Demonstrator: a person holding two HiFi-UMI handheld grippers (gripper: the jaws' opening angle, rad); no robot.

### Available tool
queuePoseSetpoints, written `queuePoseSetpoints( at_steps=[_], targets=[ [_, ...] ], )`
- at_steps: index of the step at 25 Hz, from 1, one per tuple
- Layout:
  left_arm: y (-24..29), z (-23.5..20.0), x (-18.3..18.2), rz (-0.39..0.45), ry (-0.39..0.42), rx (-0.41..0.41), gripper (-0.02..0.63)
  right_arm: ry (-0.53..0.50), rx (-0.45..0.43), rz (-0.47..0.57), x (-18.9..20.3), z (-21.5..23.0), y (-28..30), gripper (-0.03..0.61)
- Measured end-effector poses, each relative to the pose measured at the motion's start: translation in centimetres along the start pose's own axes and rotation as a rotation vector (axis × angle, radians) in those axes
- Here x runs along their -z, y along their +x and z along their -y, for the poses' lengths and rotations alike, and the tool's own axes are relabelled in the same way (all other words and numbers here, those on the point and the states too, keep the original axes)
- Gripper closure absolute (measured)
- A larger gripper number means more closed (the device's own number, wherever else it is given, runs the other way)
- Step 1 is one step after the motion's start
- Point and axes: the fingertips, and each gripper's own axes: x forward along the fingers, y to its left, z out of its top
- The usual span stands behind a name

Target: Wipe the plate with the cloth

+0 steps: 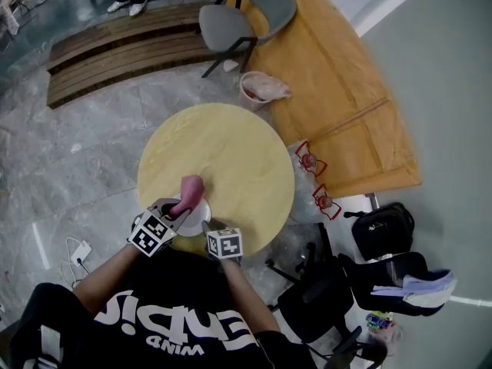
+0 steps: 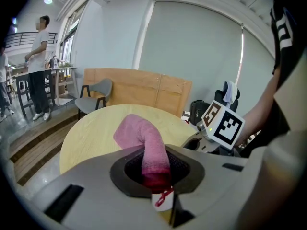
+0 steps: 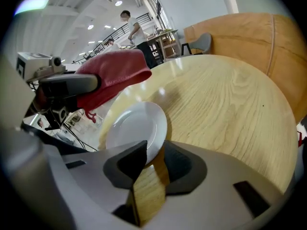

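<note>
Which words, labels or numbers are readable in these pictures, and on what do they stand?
"WIND": small white print on the person's black shirt, seen upside down.
Larger white letters on the same shirt: not clearly readable.
Marker cubes: square patterns only, no words.

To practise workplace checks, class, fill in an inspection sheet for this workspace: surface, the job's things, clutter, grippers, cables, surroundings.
Surface: round pale wooden table, bare beyond the job's things.
Job's things: round white plate at the table's near edge; pink terry cloth held in the air close by it.
Clutter: nothing seen on the table.
Grippers: left gripper shut on the cloth; right gripper shut on the plate's rim.
Cables: white charger with its lead on the floor, to the person's left.
Surroundings: grey chair, large plywood board, black bags on the floor; people standing further off.
</note>
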Motion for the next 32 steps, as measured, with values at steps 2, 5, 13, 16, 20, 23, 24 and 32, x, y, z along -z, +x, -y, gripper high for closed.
queuePoseSetpoints(
  at_steps=[2,5,13,16,20,23,24,32],
  targets=[
    [0.1,-0.3,0.2,-0.003,-0.009,0.002,0.563,0.004,0.003,-0.012,0.0,0.1,0.2,0.476],
    [0.5,-0.4,0.4,-0.021,-0.017,0.018,0.563,0.012,-0.004,-0.024,0.0,0.1,0.5,0.476],
    [3.2,1.5,1.9,-0.102,0.049,0.133,0.563,0.032,0.012,-0.024,0.0,0.0,0.7,0.476],
    [4.3,2.5,2.7,-0.146,0.09,0.175,0.563,0.039,0.008,-0.023,0.1,0.1,0.6,0.476],
    [5.7,3.9,3.2,-0.196,0.117,0.229,0.563,0.043,0.003,-0.022,0.1,0.3,0.5,0.476],
    [6.5,4.9,4.1,-0.24,0.144,0.267,0.563,0.046,0.002,-0.024,0.0,0.3,0.4,0.476],
    [6.8,5.1,4.3,-0.253,0.156,0.276,0.563,0.047,0.001,-0.023,0.0,0.4,0.4,0.476],
    [8.3,4.7,5.2,-0.292,0.132,0.26,0.563,0.04,0.015,-0.025,-0.1,0.6,0.5,0.485]
  ],
)
